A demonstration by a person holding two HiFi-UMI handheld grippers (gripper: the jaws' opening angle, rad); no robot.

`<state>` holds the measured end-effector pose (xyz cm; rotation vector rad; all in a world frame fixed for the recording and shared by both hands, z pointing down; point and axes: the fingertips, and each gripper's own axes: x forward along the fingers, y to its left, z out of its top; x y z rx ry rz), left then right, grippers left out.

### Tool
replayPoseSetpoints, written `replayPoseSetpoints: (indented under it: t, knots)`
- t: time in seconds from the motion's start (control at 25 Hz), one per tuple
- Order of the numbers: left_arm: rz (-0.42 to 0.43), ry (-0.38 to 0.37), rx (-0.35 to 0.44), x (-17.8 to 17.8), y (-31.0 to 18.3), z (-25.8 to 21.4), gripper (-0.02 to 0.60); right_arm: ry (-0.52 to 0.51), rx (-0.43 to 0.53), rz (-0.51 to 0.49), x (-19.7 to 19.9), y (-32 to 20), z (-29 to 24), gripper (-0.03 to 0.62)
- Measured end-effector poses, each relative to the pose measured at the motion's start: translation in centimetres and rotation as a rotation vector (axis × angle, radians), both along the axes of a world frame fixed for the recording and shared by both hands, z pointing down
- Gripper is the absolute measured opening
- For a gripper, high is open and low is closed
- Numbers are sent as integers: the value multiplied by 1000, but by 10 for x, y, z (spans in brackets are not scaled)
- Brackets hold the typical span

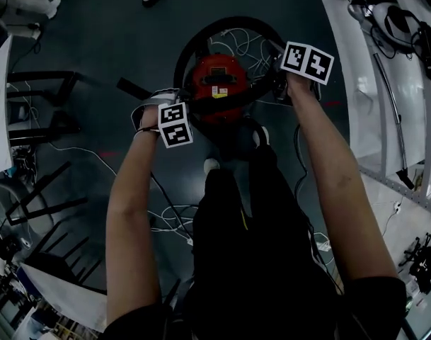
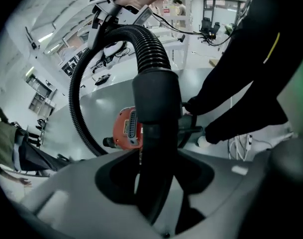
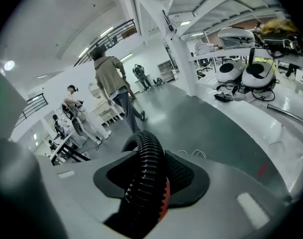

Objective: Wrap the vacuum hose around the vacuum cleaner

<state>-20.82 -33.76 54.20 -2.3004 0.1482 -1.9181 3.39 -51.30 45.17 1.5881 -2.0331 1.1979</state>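
Left tool (image 2: pixel 153 180): clamped on the smooth black cuff (image 2: pixel 156 96) of the vacuum hose (image 2: pixel 150 46). Vacuum cleaner (image 1: pixel 219 83): red, on the dark floor (image 1: pixel 95 44) between both tools, hose arcing round its far side. Right tool (image 3: pixel 141 195): clamped on the hose's ribbed length.

A round red vacuum cleaner (image 1: pixel 219 83) stands on the dark floor, upper centre of the head view. Its black ribbed hose (image 1: pixel 189 46) curves in a wide arc around the cleaner's upper side, ending in a smooth cuff (image 2: pixel 156 98).
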Motion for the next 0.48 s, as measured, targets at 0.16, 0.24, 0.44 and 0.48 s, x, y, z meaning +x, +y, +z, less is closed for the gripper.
replayPoseSetpoints:
  t: [0.16, 0.24, 0.44, 0.48]
  knots:
    - [-22, 27, -41, 22, 3, 34, 195, 9, -61, 1, 18, -6, 37, 173]
    - [-27, 28, -69, 30, 6, 53, 195, 23, -88, -8, 23, -6, 56, 173]
    - [-38, 34, -125, 41, 10, 86, 198, 21, -140, 15, 35, -8, 95, 173]
    - [-37, 36, -131, 45, 11, 91, 198, 18, -147, 15, 38, -7, 102, 173]
